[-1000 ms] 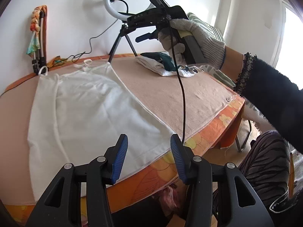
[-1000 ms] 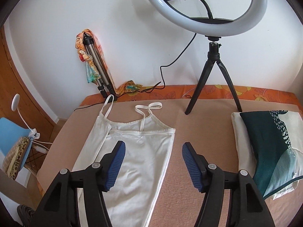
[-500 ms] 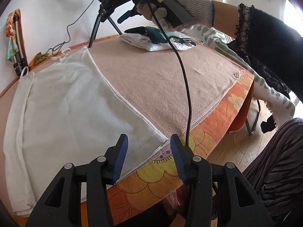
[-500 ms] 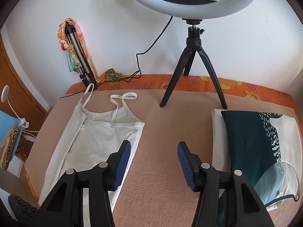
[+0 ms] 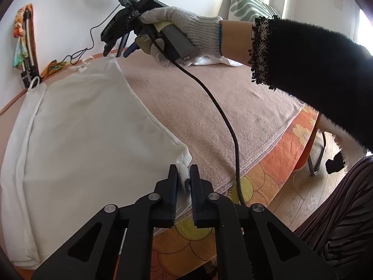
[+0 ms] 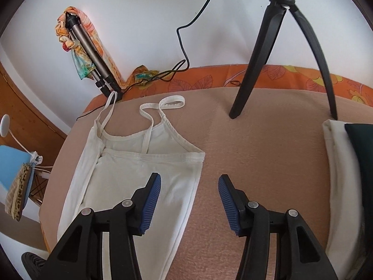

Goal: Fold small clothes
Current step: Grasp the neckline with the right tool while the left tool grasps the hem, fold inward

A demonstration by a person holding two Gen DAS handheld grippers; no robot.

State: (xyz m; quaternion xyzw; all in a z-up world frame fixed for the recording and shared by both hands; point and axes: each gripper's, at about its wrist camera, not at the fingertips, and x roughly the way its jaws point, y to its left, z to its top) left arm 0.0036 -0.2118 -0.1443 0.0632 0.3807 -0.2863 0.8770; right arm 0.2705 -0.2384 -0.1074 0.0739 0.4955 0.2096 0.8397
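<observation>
A white strappy top lies flat on the brown blanket, straps toward the wall. My left gripper is shut on the top's near right hem corner at the table's front edge. My right gripper is open and empty, hovering just above the top's upper right corner by the armhole. It also shows in the left wrist view, held by a gloved hand above the far end of the top.
A ring light tripod stands at the back of the table. Folded clothes, white and dark green, lie at the right. A folded tripod with a scarf leans on the wall. A cable crosses the blanket.
My left gripper moved forward and closed on the hem corner. My right gripper moved down and closer to the top's upper right corner, still open.
</observation>
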